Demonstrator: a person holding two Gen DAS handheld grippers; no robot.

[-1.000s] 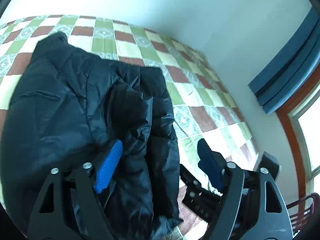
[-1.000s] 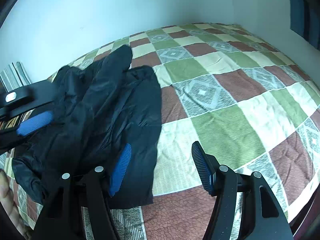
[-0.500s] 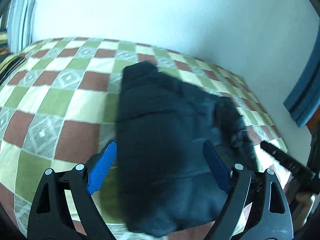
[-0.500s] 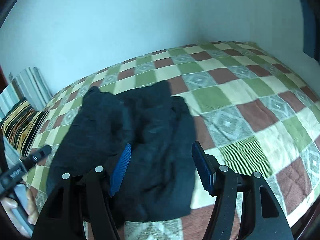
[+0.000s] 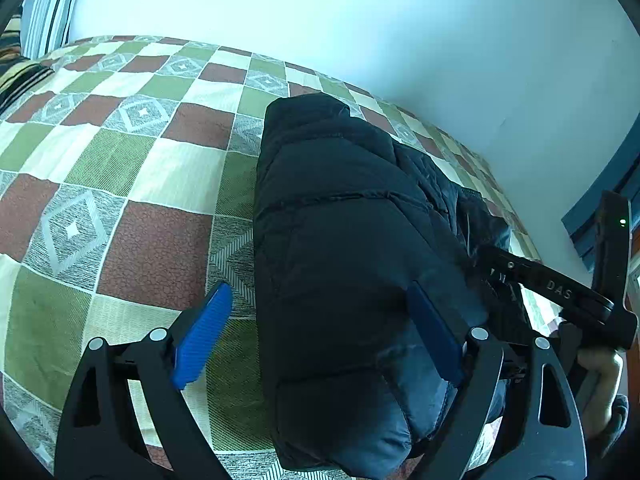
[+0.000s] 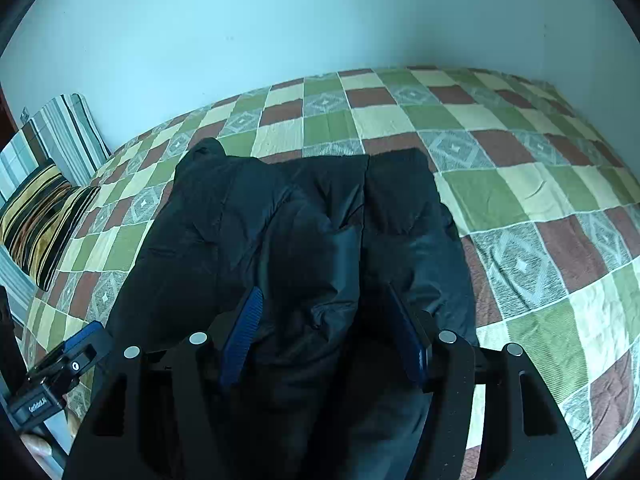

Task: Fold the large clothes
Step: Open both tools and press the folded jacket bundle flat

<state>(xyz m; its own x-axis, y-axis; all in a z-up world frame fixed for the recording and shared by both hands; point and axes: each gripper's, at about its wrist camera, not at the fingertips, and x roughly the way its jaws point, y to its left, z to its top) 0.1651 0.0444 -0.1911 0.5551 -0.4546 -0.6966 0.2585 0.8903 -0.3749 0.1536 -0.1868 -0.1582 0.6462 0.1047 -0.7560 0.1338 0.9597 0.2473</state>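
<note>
A black puffer jacket [image 6: 304, 240] lies folded on a checked bedspread [image 6: 540, 208], with both our grippers spread wide above it.

Our left gripper [image 5: 316, 336] holds nothing – one blue finger sits over the quilt, the other over the jacket's near end. Our right gripper [image 6: 324, 340] – also empty – hangs over the jacket's near edge. Bare bedspread stretches to either side; striped pillows [image 6: 44, 204] lean at the head, against the pale wall [image 6: 280, 20].

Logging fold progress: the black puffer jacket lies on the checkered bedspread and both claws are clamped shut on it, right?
Not quite. The black puffer jacket does lie on the checkered bedspread, but both wrist views show the left claw and right claw open.
</note>
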